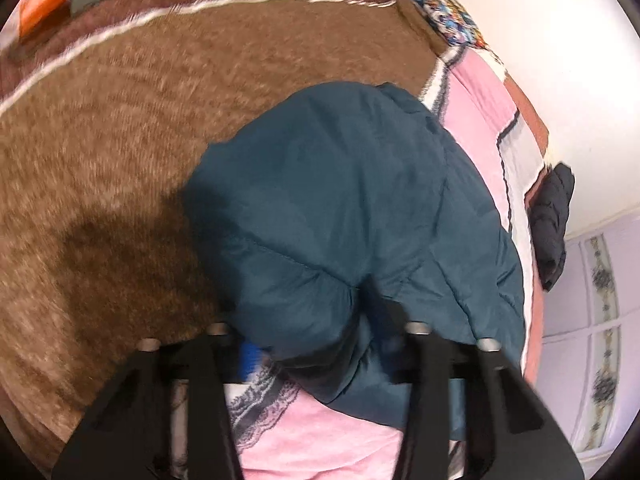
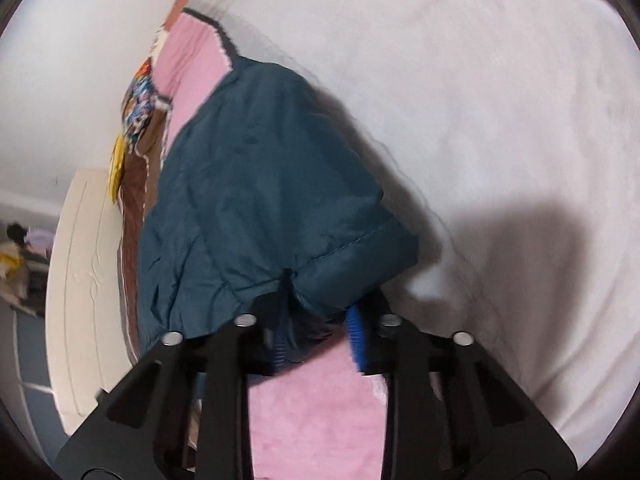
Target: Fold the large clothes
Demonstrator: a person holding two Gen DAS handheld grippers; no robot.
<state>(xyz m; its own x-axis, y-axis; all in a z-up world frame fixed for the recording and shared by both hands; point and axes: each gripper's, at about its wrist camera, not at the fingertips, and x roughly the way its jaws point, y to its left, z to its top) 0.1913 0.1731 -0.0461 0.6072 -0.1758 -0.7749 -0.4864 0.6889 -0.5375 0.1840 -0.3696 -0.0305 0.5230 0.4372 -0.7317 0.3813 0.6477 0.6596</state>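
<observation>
Teal quilted puffer jacket (image 1: 344,208) is stretching straight ahead from both claws, I'm judging, my left gripper (image 1: 316,344) and right gripper (image 2: 316,336) each clenching its near hem.

Left tool (image 1: 320,332): matte black, angular, with triangular cut-outs, silver round pins on top and a blue ribbed pad (image 1: 250,356). Right tool (image 2: 318,334): likewise black, silver-pinned, blue-padded (image 2: 355,338).

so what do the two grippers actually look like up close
Both the left gripper and right gripper are matte black plastic with angular fingers, triangular cutouts, round silver pin heads on the linkages, and blue ribbed pads inside. No cables, markings or sleeves show.
</observation>
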